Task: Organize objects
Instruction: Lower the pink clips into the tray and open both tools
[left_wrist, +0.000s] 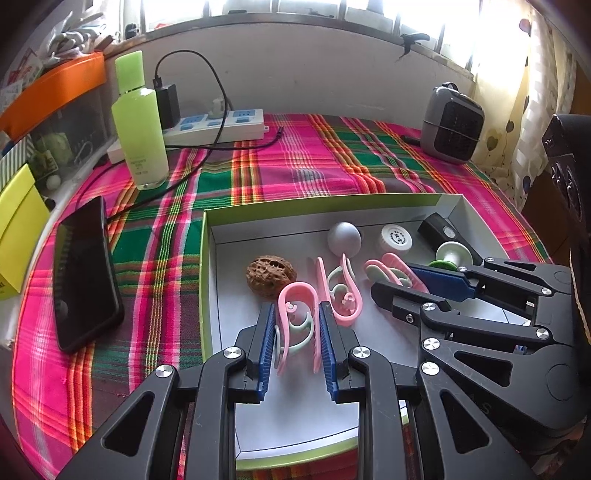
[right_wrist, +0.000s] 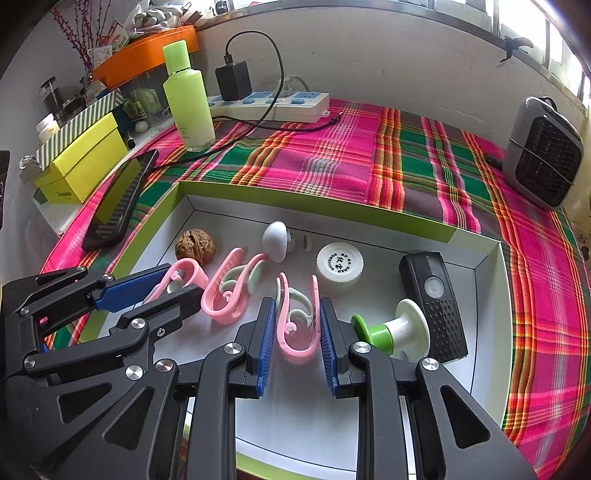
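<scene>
A white tray with a green rim (left_wrist: 205, 277) lies on the plaid cloth and holds three pink-and-mint clips. My left gripper (left_wrist: 296, 308) is shut on the near-left pink clip (left_wrist: 291, 291), its blue pads pressing both sides. In the right wrist view that left gripper (right_wrist: 181, 282) comes in from the left. My right gripper (right_wrist: 296, 302) is shut on another pink clip (right_wrist: 295, 350), also seen from the left wrist with the right gripper (left_wrist: 393, 278) around it. The third clip (left_wrist: 345, 295) lies free between them.
In the tray are a walnut (left_wrist: 271, 275), a grey ball (left_wrist: 344, 238), a white cap (left_wrist: 396, 238), a black device (right_wrist: 434, 302) and a green-white spool (right_wrist: 391, 328). A phone (left_wrist: 85, 273), green bottle (left_wrist: 140, 122), power strip (left_wrist: 221, 125) and small heater (left_wrist: 452, 123) stand around it.
</scene>
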